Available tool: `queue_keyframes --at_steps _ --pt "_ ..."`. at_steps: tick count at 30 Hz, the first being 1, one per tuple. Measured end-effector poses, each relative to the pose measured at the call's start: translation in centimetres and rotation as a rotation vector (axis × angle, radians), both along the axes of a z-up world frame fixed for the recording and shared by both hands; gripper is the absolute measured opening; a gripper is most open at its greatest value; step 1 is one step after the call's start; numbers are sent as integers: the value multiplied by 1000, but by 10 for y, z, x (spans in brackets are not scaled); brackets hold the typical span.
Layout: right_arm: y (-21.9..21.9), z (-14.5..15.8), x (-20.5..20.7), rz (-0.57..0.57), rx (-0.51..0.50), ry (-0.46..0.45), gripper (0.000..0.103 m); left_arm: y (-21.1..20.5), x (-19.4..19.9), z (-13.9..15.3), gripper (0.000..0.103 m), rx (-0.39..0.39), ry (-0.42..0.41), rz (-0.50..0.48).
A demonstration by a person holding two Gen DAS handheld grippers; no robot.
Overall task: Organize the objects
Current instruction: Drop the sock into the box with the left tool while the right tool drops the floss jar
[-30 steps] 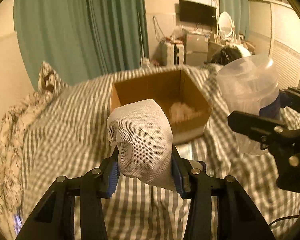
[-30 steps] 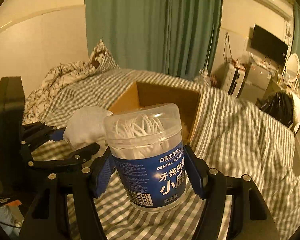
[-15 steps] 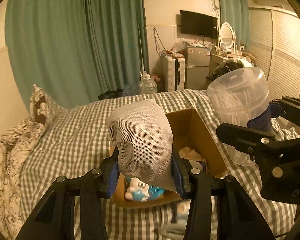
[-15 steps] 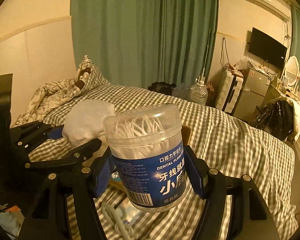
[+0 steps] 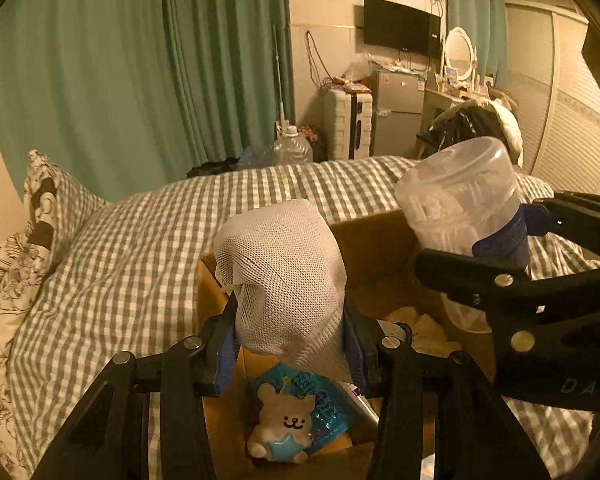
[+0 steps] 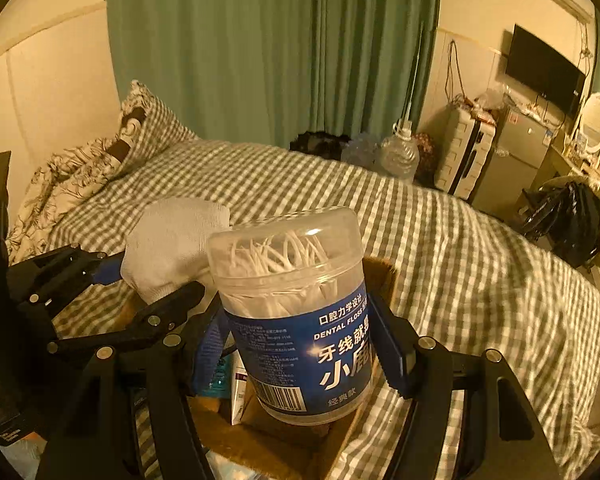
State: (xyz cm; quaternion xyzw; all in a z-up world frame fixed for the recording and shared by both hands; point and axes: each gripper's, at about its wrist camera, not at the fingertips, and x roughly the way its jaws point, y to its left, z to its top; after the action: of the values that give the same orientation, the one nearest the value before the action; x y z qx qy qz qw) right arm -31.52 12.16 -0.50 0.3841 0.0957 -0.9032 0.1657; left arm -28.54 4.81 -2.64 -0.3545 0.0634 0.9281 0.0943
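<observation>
My left gripper (image 5: 290, 340) is shut on a rolled white mesh sock (image 5: 284, 276) and holds it above an open cardboard box (image 5: 376, 248) on the bed. My right gripper (image 6: 300, 344) is shut on a clear jar of dental floss picks (image 6: 296, 312) with a blue label, also above the box (image 6: 276, 440). In the left wrist view the jar (image 5: 464, 216) and the right gripper (image 5: 512, 280) are at the right. In the right wrist view the sock (image 6: 172, 240) and the left gripper (image 6: 100, 304) are at the left. Inside the box lie a small bear figure (image 5: 282, 428) and a blue packet (image 5: 320, 396).
The box sits on a grey checked bedspread (image 5: 140, 248) with pillows (image 5: 32, 216) at the left. Green curtains (image 5: 140, 60) hang behind. A water jug (image 5: 294, 148), a suitcase (image 5: 348, 124), a small fridge and a dresser stand past the bed.
Both grippers have moved forward over the box, so its inside with the bear figure now shows below the sock. Both holds are unchanged.
</observation>
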Motion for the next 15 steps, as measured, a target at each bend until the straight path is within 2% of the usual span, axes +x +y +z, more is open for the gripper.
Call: queue_keyframes --at_steps 4,8,11,15 --pt "3 -11 -5 1 -15 -31 66 0 -4 -13 46 -4 -22 -1" --pt "7 -9 -4 -9 -28 -38 66 -3 -2 -15 49 19 -29 0" --pt "10 0 2 -18 -42 -18 73 -2 4 -7 58 10 -19 7" --pt "15 22 15 -30 -59 17 76 -3 16 8 68 7 -7 16"
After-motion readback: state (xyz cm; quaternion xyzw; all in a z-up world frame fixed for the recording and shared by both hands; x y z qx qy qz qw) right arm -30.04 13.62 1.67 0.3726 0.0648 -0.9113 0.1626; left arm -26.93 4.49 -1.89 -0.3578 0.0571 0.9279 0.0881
